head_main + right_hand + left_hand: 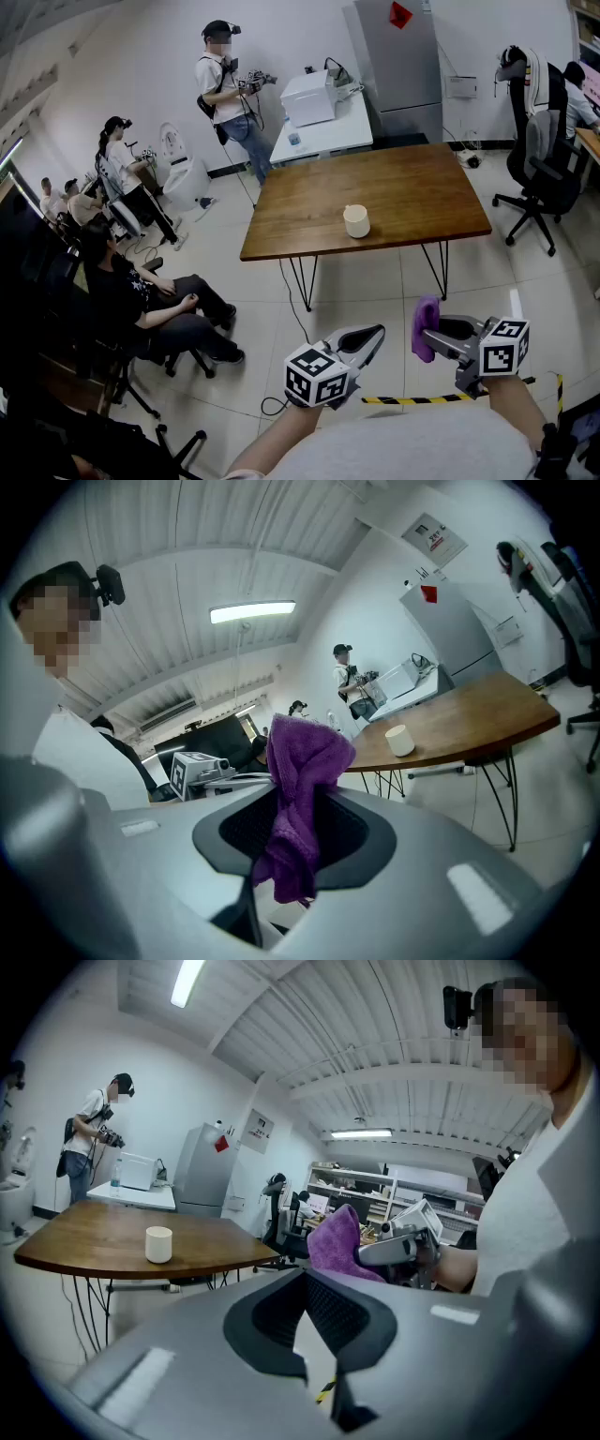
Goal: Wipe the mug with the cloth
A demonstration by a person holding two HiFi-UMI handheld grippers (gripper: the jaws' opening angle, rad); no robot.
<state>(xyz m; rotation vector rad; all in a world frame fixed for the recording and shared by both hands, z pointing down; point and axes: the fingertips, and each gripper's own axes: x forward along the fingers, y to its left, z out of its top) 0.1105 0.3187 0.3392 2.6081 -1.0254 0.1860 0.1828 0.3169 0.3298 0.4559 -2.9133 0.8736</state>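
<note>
Head view — mug [356,221] upright mid-frame on the wooden counter [422,187], near its front edge. Left gripper [373,334] and right gripper [429,336] low in frame over the floor, well apart from the counter. Purple cloth [425,326] at the right gripper's tip.

Left gripper view — fingers [349,1309] closed together, nothing held. Mug [158,1244] at centre left.

Right gripper view — fingers [352,827] clamped on the cloth [298,799], which stands above them and hangs below. Mug [399,740] at centre right.
</note>
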